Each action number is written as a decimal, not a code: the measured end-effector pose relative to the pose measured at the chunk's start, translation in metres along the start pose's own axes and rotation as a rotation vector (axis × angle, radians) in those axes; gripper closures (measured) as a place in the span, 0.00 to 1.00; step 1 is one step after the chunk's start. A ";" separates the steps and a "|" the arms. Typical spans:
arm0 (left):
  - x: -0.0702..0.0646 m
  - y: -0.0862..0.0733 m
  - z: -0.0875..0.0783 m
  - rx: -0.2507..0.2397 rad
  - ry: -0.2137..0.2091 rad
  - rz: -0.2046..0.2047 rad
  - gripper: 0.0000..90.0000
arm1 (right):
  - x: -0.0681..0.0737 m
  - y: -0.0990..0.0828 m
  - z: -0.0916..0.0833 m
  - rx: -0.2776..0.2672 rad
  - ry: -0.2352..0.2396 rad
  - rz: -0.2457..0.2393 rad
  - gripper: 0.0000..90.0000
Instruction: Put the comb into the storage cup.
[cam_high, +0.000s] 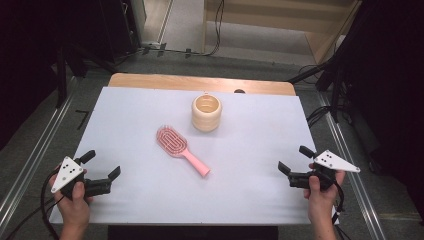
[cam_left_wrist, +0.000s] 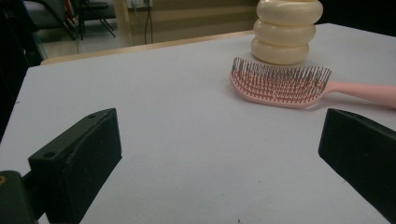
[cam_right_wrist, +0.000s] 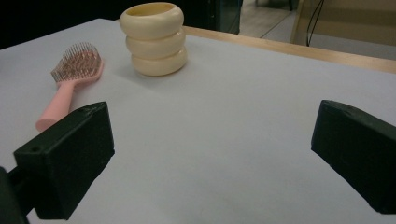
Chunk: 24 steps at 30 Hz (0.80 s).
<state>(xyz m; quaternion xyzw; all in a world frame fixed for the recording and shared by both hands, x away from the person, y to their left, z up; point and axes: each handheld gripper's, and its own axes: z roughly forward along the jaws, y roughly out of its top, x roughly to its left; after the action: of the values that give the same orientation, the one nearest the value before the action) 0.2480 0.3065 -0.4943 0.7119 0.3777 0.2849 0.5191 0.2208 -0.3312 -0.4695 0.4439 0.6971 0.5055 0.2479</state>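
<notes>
A pink hairbrush (cam_high: 181, 149) lies bristles up in the middle of the white table, handle towards the near right; it also shows as the brush (cam_left_wrist: 285, 84) and the brush (cam_right_wrist: 70, 79). Just behind it stands a cream ribbed cup (cam_high: 206, 113), seen too as the cup (cam_left_wrist: 286, 32) and the cup (cam_right_wrist: 155, 38). My left gripper (cam_high: 101, 164) rests at the near left corner, open and empty, jaws aimed at the brush. At the near right, my right gripper (cam_high: 295, 159) is likewise open with nothing between its jaws.
The white tabletop (cam_high: 150, 105) has a wooden strip (cam_high: 200, 82) along its far edge. Metal rails (cam_high: 30, 160) run along both sides of the table. Dark stands and cables (cam_high: 320, 70) sit on the floor beyond the far corners.
</notes>
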 end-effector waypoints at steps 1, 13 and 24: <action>0.000 0.000 0.000 0.000 0.000 0.000 0.00 | 0.001 0.003 0.001 0.008 -0.003 -0.004 0.00; -0.001 0.000 0.002 0.008 0.003 0.013 0.00 | 0.019 0.035 0.016 0.033 0.047 -0.049 0.00; -0.001 0.000 0.002 0.007 -0.001 0.007 0.00 | 0.031 0.057 0.035 0.071 0.067 -0.116 0.00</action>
<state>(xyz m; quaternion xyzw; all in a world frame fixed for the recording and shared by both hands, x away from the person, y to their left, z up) 0.2487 0.3046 -0.4953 0.7150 0.3760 0.2851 0.5159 0.2547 -0.2824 -0.4267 0.3941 0.7470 0.4800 0.2372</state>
